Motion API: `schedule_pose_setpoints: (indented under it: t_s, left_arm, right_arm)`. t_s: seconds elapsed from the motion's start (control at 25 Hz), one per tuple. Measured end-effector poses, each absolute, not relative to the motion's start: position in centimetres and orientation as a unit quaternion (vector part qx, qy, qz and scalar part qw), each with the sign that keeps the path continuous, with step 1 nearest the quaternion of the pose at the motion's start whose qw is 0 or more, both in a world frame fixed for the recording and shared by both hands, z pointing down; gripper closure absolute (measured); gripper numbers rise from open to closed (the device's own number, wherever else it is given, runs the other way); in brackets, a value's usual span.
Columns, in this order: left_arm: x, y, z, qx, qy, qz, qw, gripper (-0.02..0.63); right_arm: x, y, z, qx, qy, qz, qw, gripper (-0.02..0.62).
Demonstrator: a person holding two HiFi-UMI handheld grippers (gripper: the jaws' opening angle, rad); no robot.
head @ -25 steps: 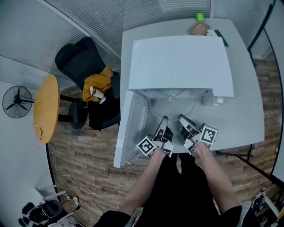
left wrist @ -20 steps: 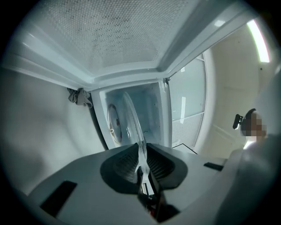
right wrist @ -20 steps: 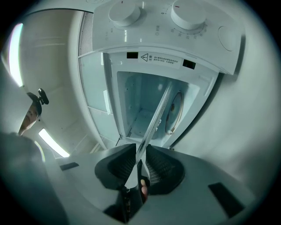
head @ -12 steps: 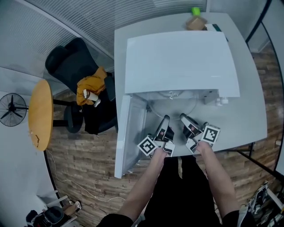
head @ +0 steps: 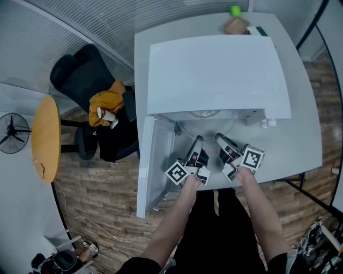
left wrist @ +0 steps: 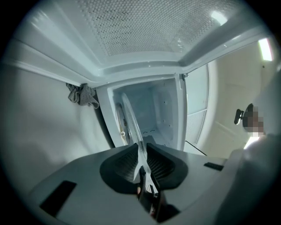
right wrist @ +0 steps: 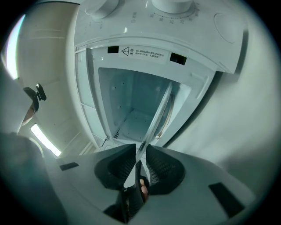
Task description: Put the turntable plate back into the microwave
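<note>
Two hand-held grippers pinched a glass turntable plate (head: 208, 128) at the mouth of a white microwave (head: 214, 69) on a grey table (head: 300, 139).

Far to the left of the fingers, a standing fan (head: 12, 131) and a round wooden table (head: 45, 136) stood on the wood floor. A black office chair (head: 80, 75) draped with a yellow garment (head: 107, 101) sat nearer in. Just left of the left fingers, the microwave door (head: 155, 160) stood swung open.

The left gripper (head: 198, 143) had its ribbed pads (left wrist: 125, 162) clenched on the near rim of the plate (left wrist: 129, 118). Seen edge-on, the plate ran ahead of the fingertips into the lit cavity (left wrist: 153, 110).

The right gripper (head: 221, 142) sat close beside the left one, both at the front opening. Its pads (right wrist: 160, 169) were likewise closed on the plate's rim (right wrist: 158, 116). The glass reached forward past the fingertips toward the cavity floor (right wrist: 134, 121). Whether the plate rested on that floor could not be told.

Above the right fingers in that gripper's view sat a warning label (right wrist: 145, 52) and the control knobs (right wrist: 173, 4). Well beyond both grippers, behind the microwave, a small brown box (head: 236, 25) and a green object (head: 235, 10) lay on the table.
</note>
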State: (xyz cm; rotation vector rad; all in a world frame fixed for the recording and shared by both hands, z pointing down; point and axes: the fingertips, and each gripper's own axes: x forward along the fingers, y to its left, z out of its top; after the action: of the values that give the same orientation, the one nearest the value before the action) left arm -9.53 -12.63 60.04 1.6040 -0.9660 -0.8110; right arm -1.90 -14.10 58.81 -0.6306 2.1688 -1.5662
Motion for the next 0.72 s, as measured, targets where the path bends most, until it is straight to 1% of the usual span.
schedule_pose_setpoints:
  t_s: [0.24, 0.72]
  left_arm:
    - [-9.7, -13.2, 61.1, 0.664, -0.411, -0.328, 0.532, 0.554]
    - [-9.7, -14.9, 62.9, 0.653, -0.426, -0.3, 0.549, 0.554]
  right_arm:
    - [-2.1, -14.8, 59.7, -0.239, 0.763, -0.572, 0.186, 0.517]
    - [-2.2, -16.7, 61.0, -0.255, 0.738, -0.593, 0.198, 0.529]
